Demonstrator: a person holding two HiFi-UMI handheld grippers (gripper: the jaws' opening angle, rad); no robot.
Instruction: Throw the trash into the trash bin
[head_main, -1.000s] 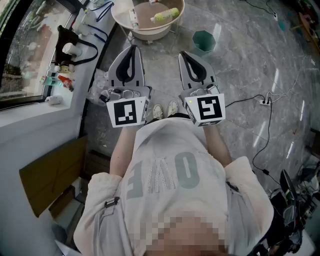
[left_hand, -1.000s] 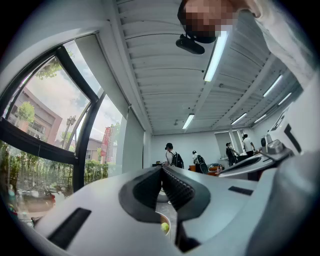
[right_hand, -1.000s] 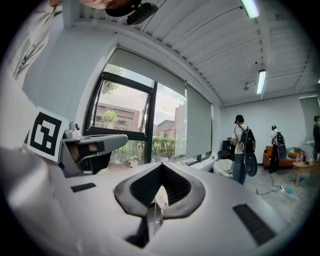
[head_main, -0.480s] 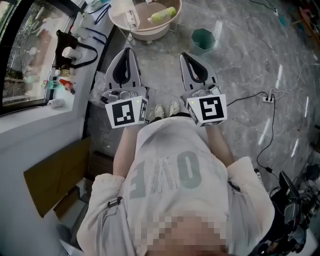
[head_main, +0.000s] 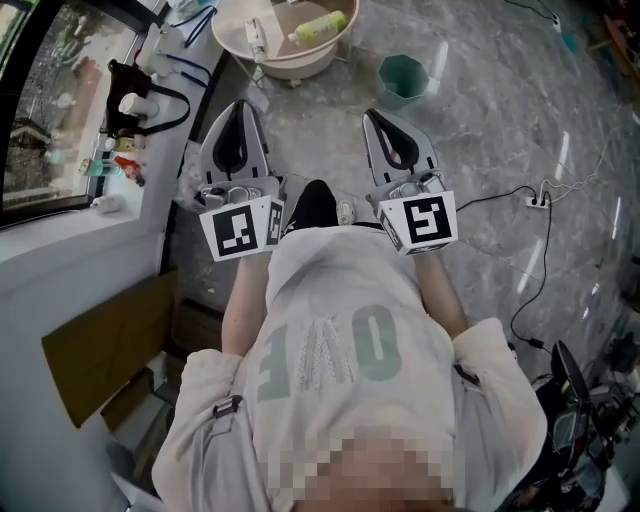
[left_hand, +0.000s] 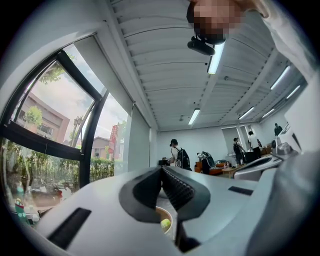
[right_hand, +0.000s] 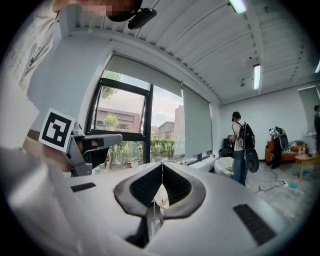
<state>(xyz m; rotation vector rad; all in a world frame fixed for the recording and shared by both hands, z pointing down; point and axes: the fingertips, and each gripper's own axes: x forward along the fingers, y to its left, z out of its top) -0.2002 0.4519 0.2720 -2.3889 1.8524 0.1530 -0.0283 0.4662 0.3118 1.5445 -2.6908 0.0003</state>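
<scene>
A green-yellow bottle (head_main: 318, 27) and a small white item (head_main: 255, 36) lie on the round white table (head_main: 290, 68) at the top of the head view. A green trash bin (head_main: 404, 80) stands on the grey floor to its right. My left gripper (head_main: 240, 104) and right gripper (head_main: 373, 114) are held level side by side in front of the person, short of the table. Both are shut with nothing between their pads. In the left gripper view the left gripper (left_hand: 161, 169) has the bottle (left_hand: 164, 225) showing below its jaws. In the right gripper view the right gripper (right_hand: 162, 165) points past the white table (right_hand: 223, 165).
A window ledge (head_main: 110, 215) with a black bag (head_main: 135, 95) and small bottles runs along the left. Cardboard (head_main: 105, 345) leans at lower left. A cable and power strip (head_main: 535, 200) lie on the floor at right. A person with a backpack (right_hand: 241, 145) stands far off.
A dark leg has swung forward between the two grippers, hiding one shoe. Both grippers have shifted a little, the left one to the left, and both stay shut.
</scene>
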